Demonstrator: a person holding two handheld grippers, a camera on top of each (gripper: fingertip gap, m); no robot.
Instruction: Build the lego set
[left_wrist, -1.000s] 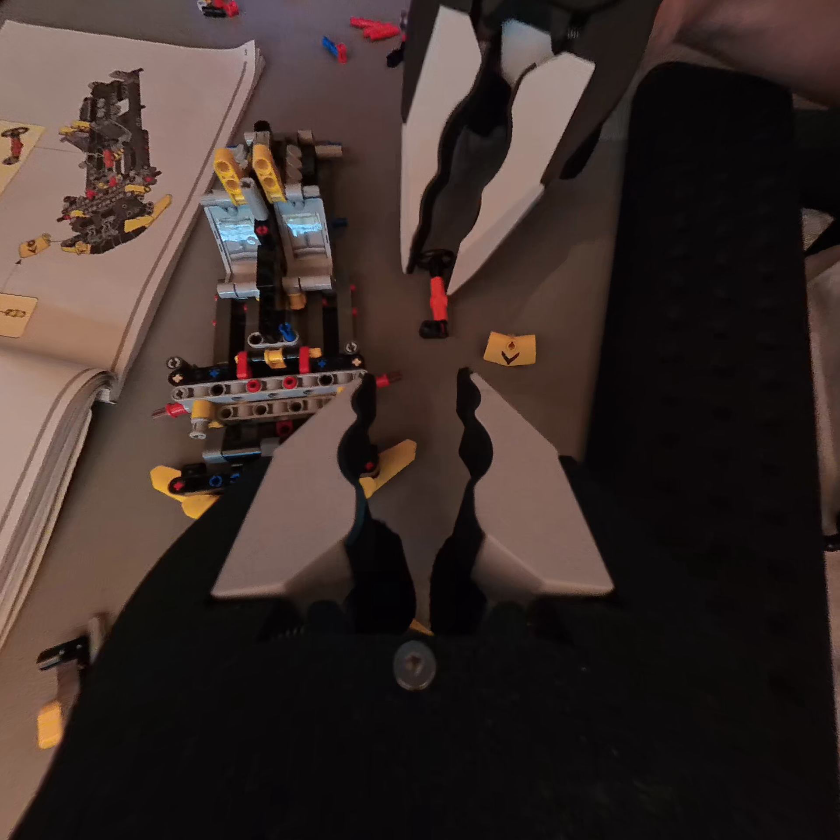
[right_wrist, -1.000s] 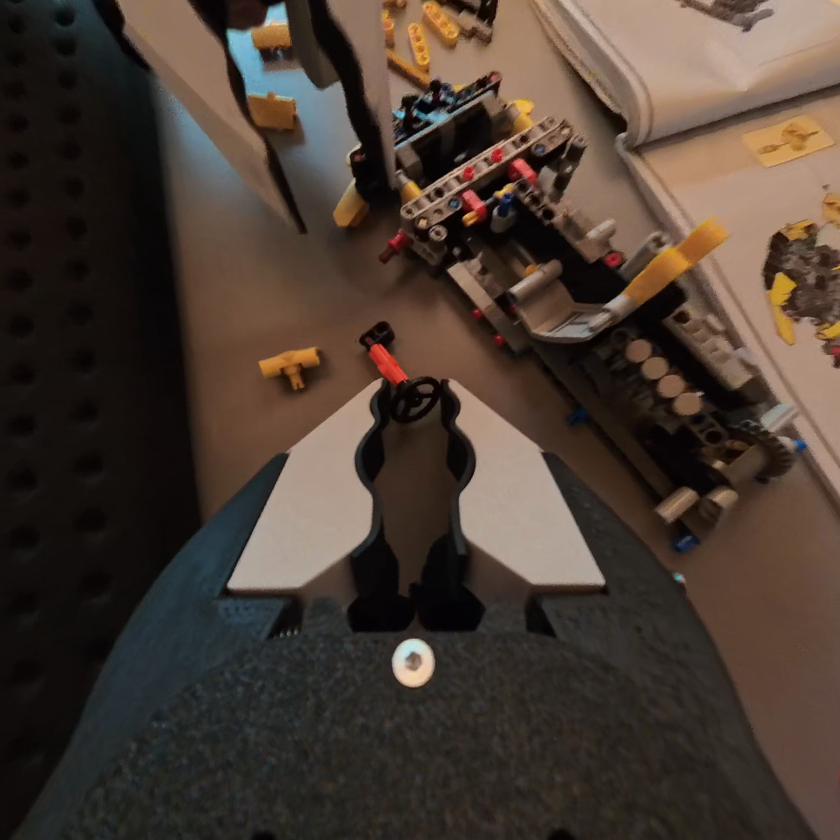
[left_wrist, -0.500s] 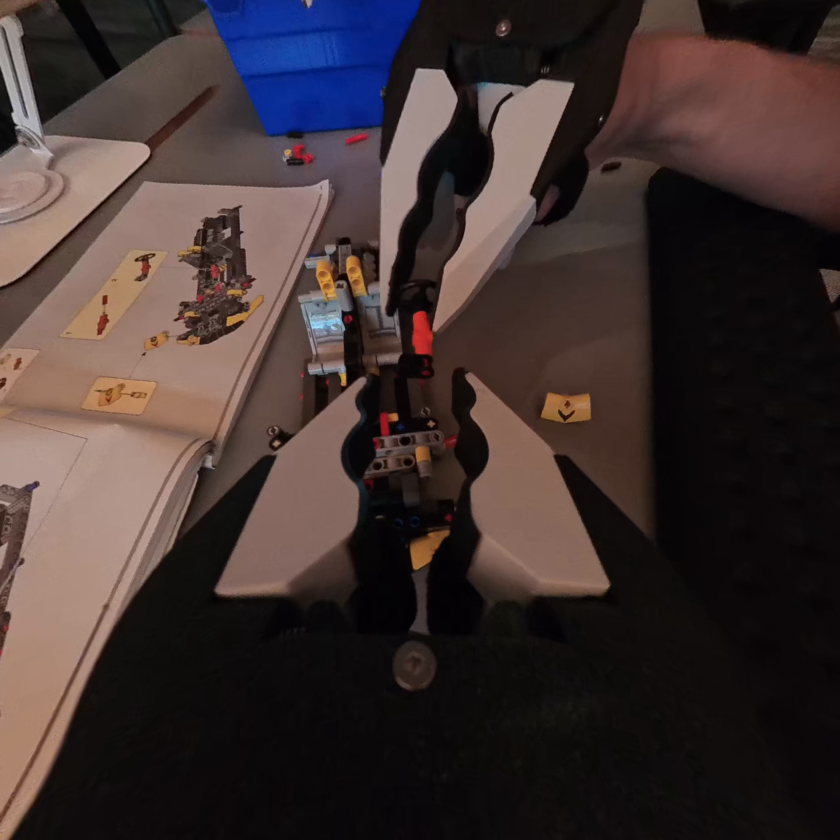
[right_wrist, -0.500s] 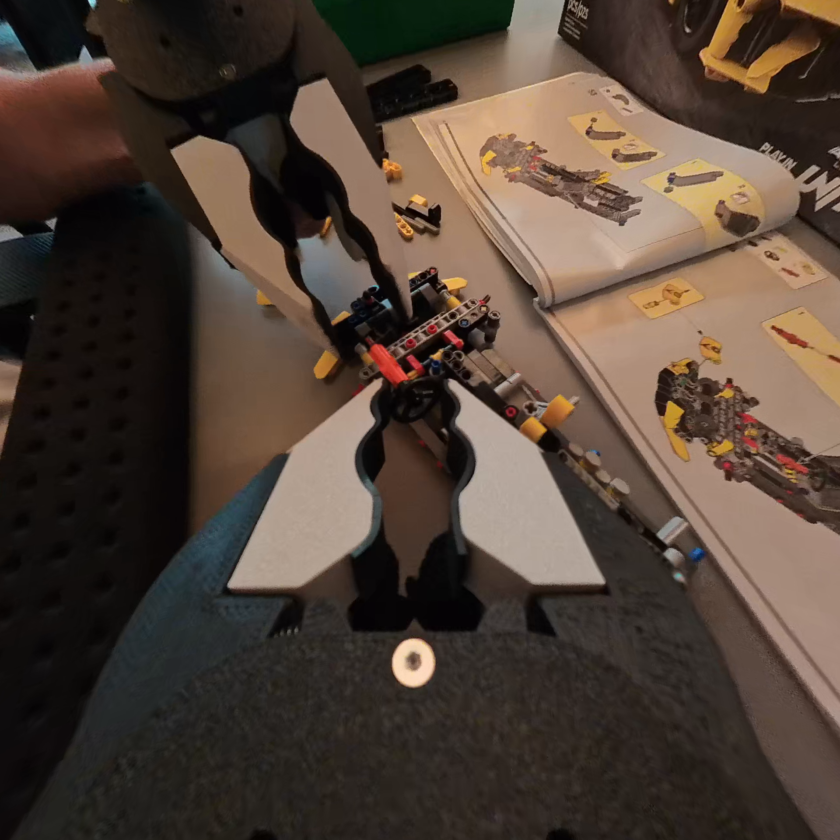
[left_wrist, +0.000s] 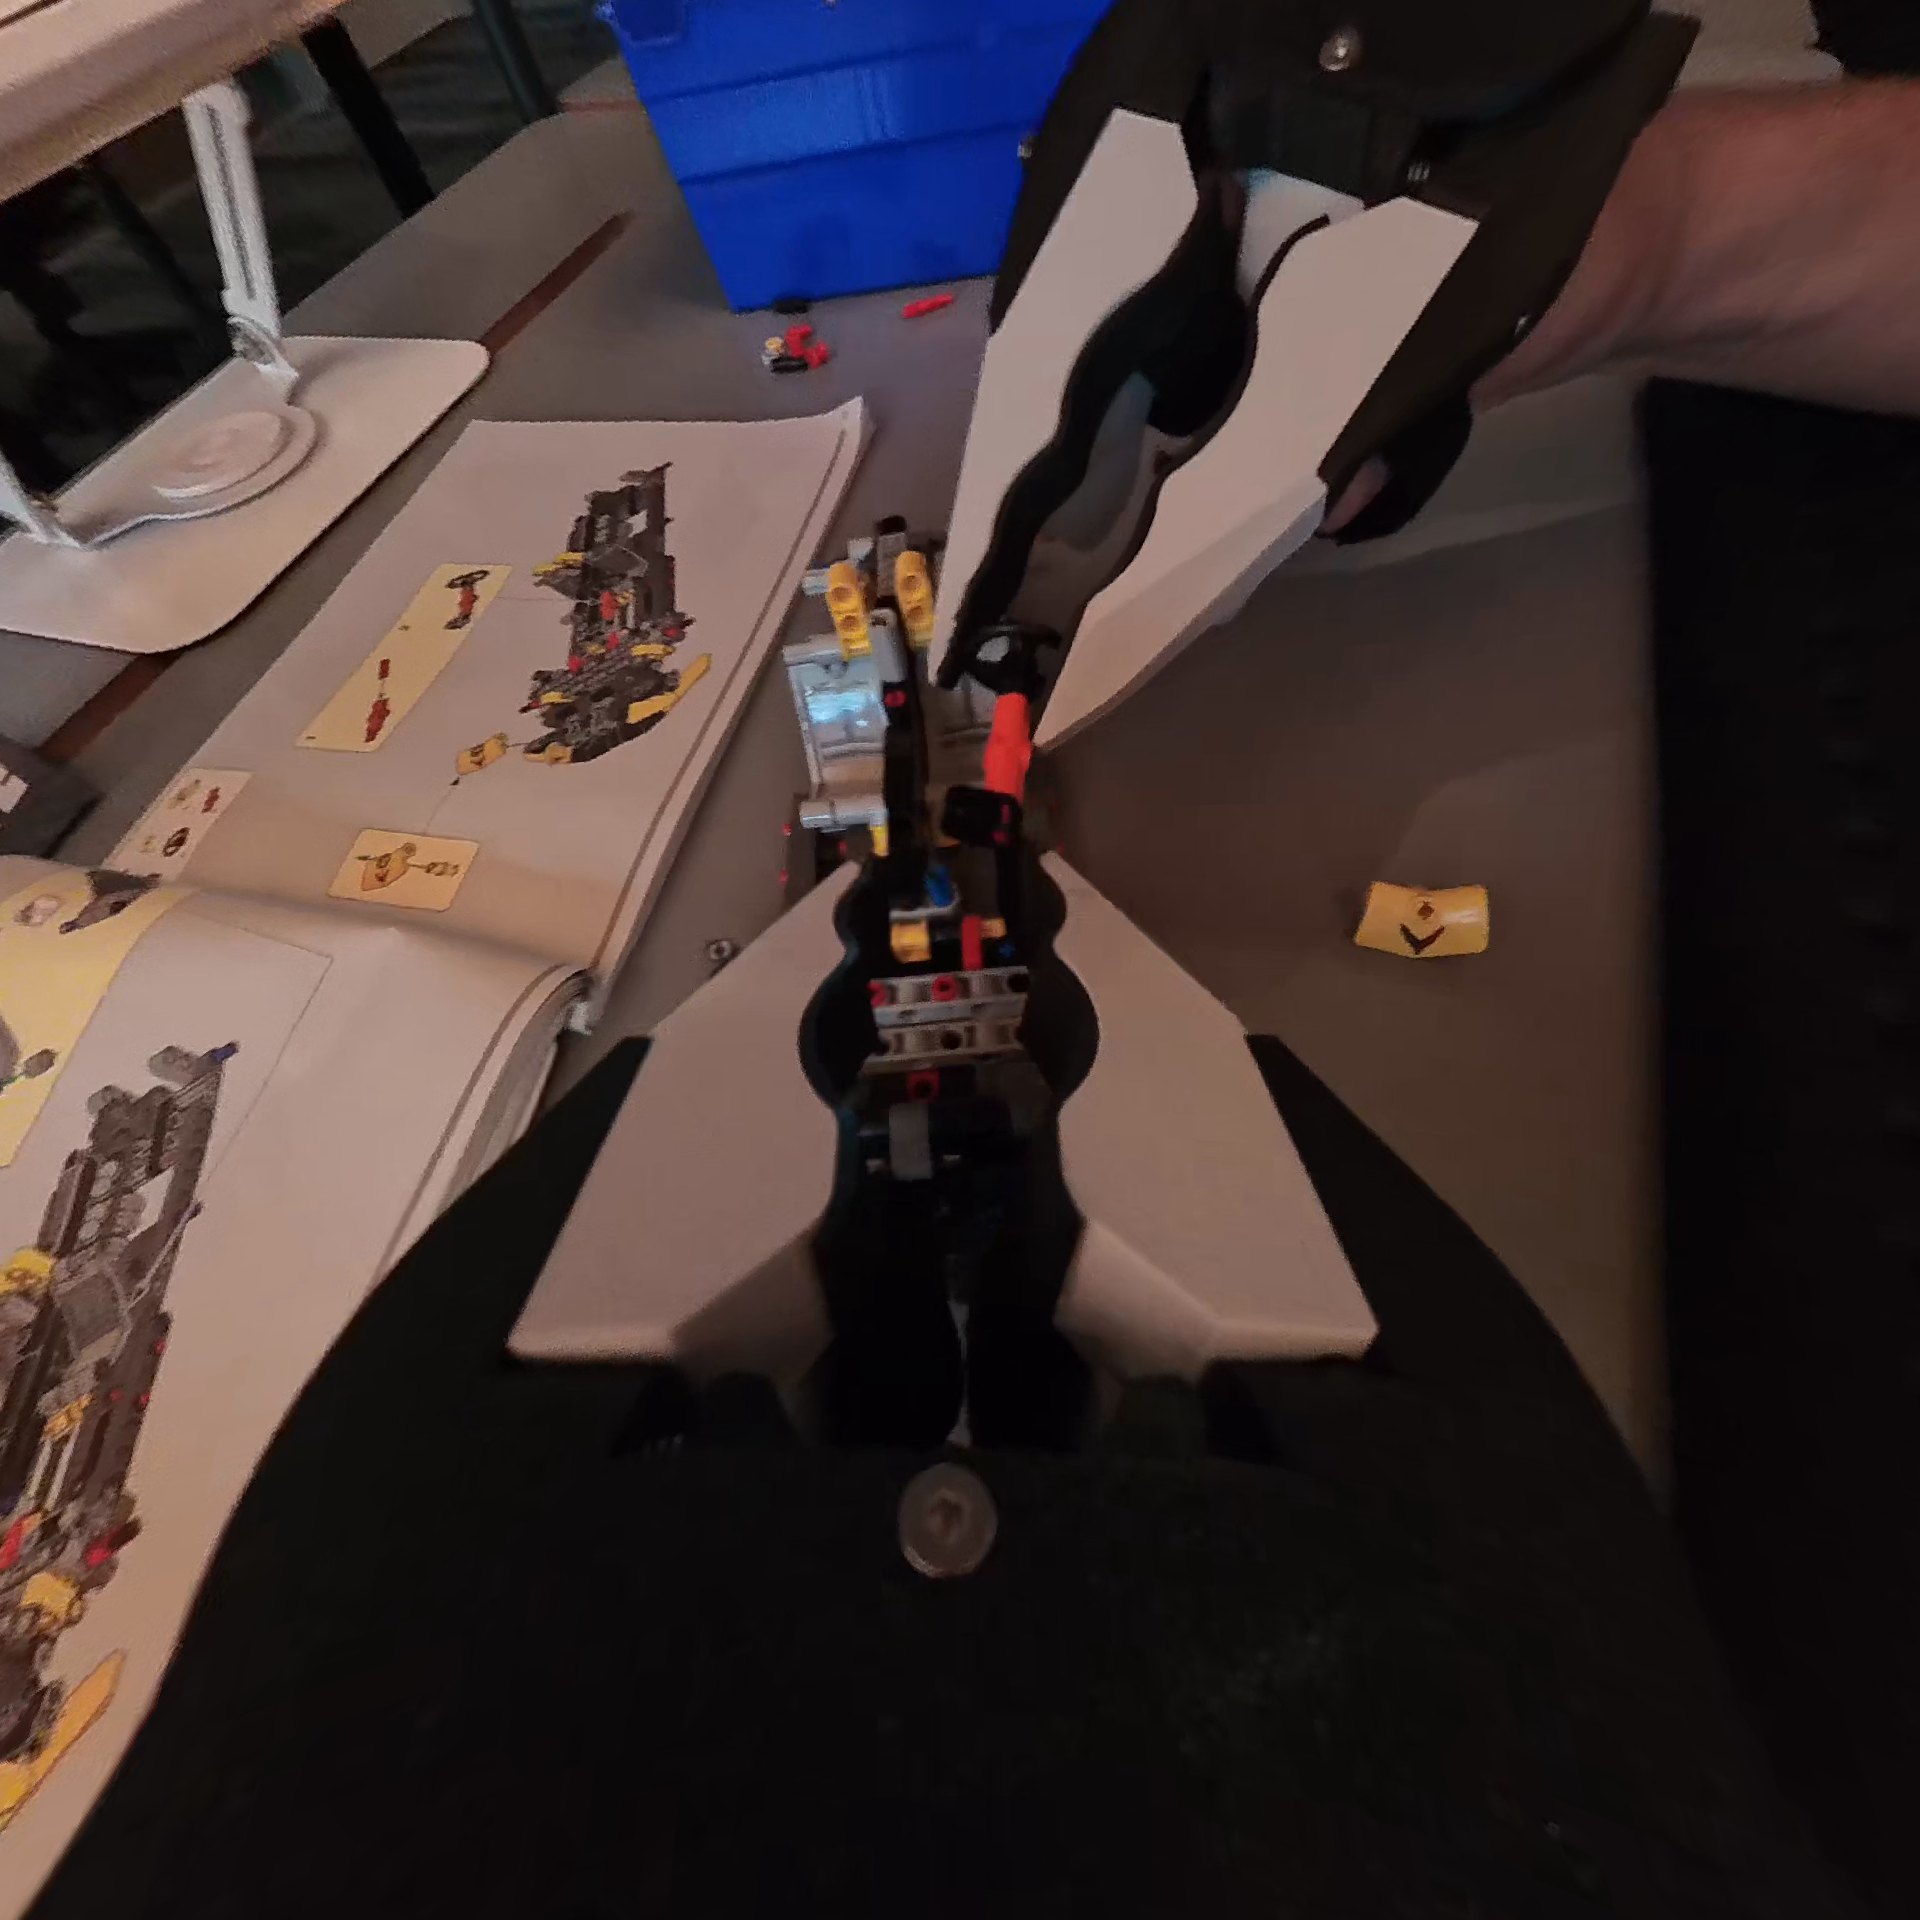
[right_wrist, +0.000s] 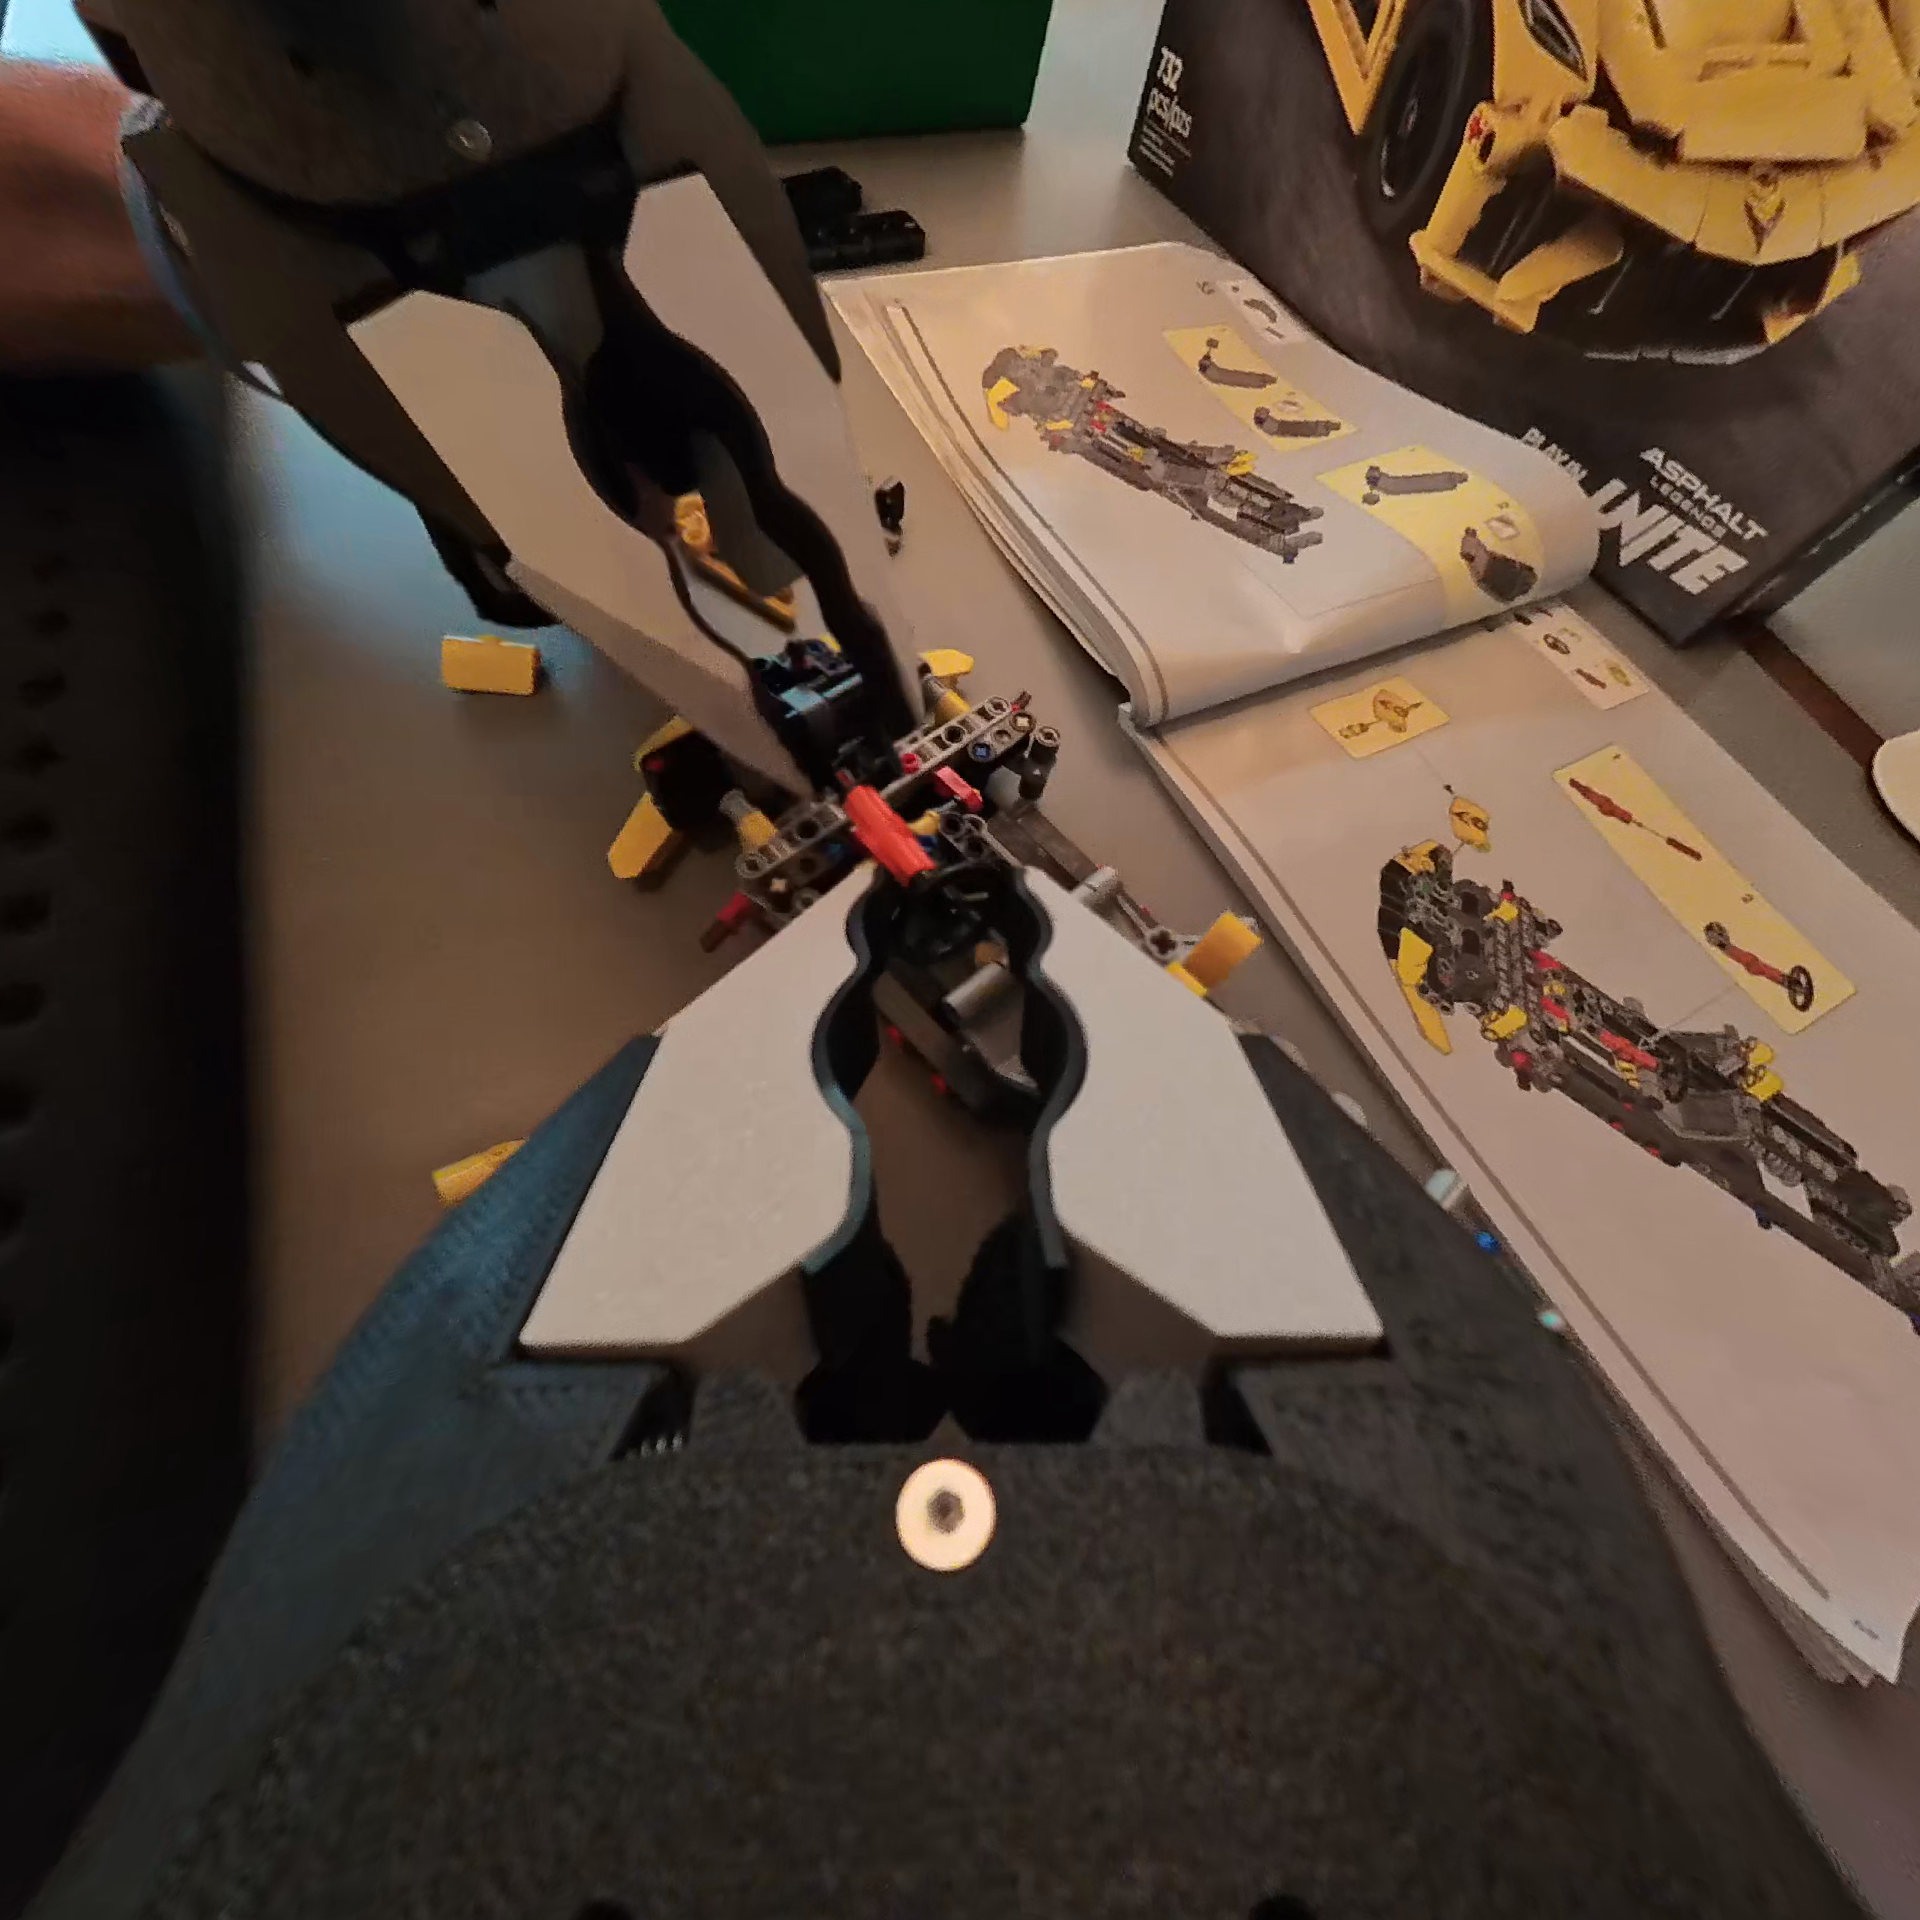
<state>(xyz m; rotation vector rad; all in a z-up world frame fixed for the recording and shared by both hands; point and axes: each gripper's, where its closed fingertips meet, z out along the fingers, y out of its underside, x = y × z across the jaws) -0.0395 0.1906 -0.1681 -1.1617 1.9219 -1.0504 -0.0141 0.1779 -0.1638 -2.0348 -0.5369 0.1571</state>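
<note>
Fitting red axle piece, pinched in right claw, onto chassis sitting on surface, left claw straddling it, grip uncertain; next needing careful alignment with hole.

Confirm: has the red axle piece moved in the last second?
Yes. The red axle piece, held in the right tongs, went from bare table beside the yellow curved piece to over the chassis.

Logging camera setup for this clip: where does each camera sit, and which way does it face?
Left wrist view: on the left gripper, looking along its fingers over the lego chassis; a forearm shows.
Right wrist view: on the right gripper, facing the opposite way toward the left gripper.
Shared: chassis, red axle piece, instruction booklet, both grippers.
</note>
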